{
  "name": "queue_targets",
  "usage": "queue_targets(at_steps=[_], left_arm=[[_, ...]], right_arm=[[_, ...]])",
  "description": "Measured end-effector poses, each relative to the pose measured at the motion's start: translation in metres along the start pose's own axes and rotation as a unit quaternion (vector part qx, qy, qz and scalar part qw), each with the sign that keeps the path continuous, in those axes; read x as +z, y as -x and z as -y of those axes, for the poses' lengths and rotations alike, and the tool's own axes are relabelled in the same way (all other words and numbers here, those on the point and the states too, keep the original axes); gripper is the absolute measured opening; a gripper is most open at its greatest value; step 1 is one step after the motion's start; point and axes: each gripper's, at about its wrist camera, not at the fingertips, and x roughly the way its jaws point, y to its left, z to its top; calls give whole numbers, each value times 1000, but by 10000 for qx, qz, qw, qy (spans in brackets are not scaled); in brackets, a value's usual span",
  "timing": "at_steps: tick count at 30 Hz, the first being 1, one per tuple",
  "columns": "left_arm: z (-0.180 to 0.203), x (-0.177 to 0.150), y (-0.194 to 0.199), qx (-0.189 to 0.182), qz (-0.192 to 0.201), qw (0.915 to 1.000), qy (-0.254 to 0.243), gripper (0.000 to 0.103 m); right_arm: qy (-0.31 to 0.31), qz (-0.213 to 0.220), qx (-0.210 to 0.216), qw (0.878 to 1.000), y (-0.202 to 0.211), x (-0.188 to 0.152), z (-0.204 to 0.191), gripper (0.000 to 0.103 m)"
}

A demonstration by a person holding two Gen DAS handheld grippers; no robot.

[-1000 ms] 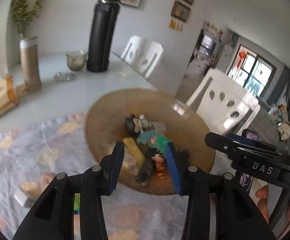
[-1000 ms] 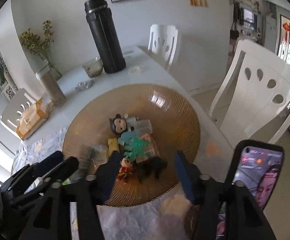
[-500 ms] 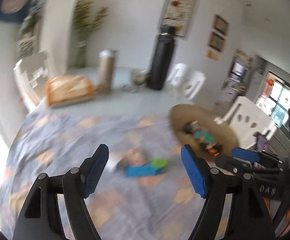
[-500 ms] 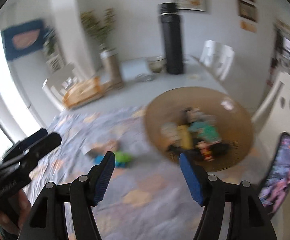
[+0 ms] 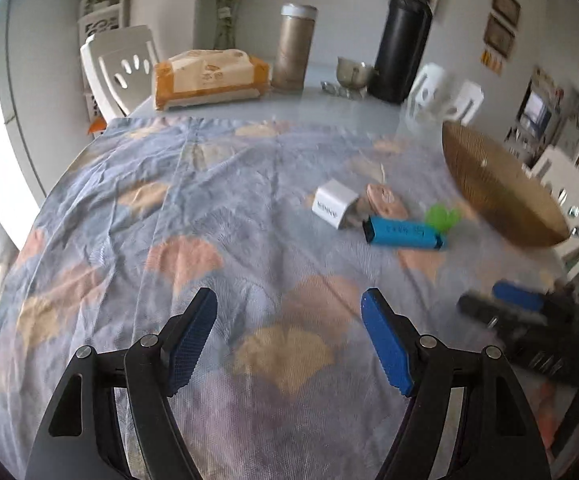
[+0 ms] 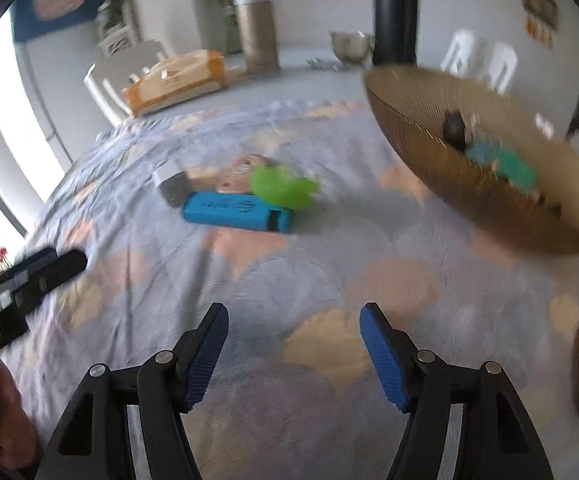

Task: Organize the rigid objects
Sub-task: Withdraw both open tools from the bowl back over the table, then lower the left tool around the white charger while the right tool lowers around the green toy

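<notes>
1. At the far end of your table, on the bare part past the floral cloth (image 5: 137, 240), lies a tissue pack (image 5: 209, 78) in orange-and-cream wrap, near the far left corner.
2. Right of it stands a tan canister (image 5: 292, 48) with a pale lid.
3. Further right you have a small metal cup (image 5: 352, 73), then a tall black flask (image 5: 403, 40).
4. White chairs (image 5: 119, 66) stand around the table's far edges.
5. Framed pictures (image 5: 501, 20) hang on the wall.
</notes>
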Motion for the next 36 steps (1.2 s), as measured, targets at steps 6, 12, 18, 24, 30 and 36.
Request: queue_targets(at_steps=[6,12,18,24,30,36], left_arm=[[6,-3,1,223,73,9995,-192,73],[4,-4,2,244,18,9996,-153,73],[1,-4,0,281,-41,9996,-57,73],[-4,2,1,-63,-216,9997,31,73],[5,40,11,-486,-206,9986,-70,73],[29,66,-41,-100,-230,9975,-663,71]], right_arm=[[-162,33,-62,9998,1,1,4,77],[234,31,-378,9990,0,-1,-12,77],[304,5,-510,9982,-2,-1,-14,78],[113,210,-283,9993,7,1,-7,78],[-275,-147,243,9992,6,28,-2,78],[61,129,-228,9996,-13,61,-18,71]])
